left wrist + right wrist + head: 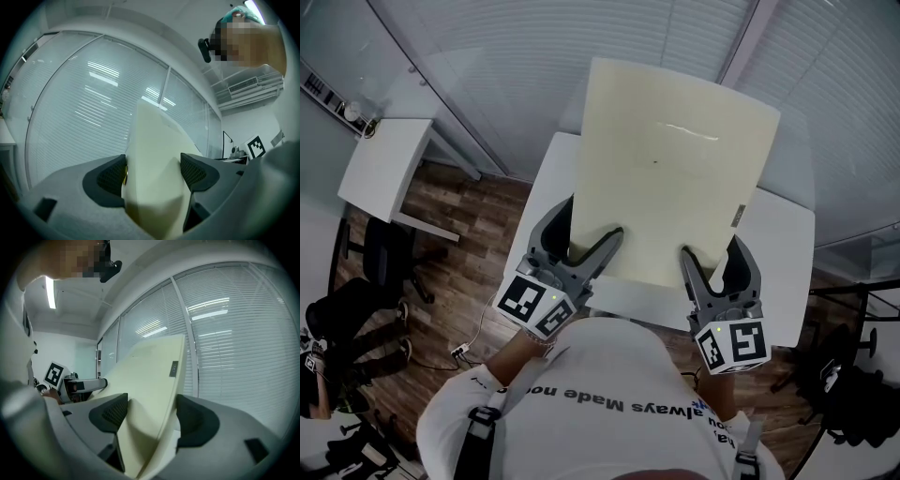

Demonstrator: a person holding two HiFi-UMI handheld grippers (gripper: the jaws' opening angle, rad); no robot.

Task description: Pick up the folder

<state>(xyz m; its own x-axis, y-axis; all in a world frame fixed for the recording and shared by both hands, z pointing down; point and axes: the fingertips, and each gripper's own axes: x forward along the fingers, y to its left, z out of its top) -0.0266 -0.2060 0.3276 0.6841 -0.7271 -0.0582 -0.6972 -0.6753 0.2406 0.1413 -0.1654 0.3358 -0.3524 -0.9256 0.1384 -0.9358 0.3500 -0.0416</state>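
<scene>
1. The left tool (591,223) is squeezing tight on the near edge of the pale yellow folder (675,159).
2. The right tool (712,249) is squeezing that edge too.
3. The folder is tipping up over the white table (783,234).

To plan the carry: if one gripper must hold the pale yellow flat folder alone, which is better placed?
Probably the left gripper: the pale yellow flat folder fills its jaws, touching both pads. In the right gripper it leans slanted between them, a seemingly weaker hold.
</scene>
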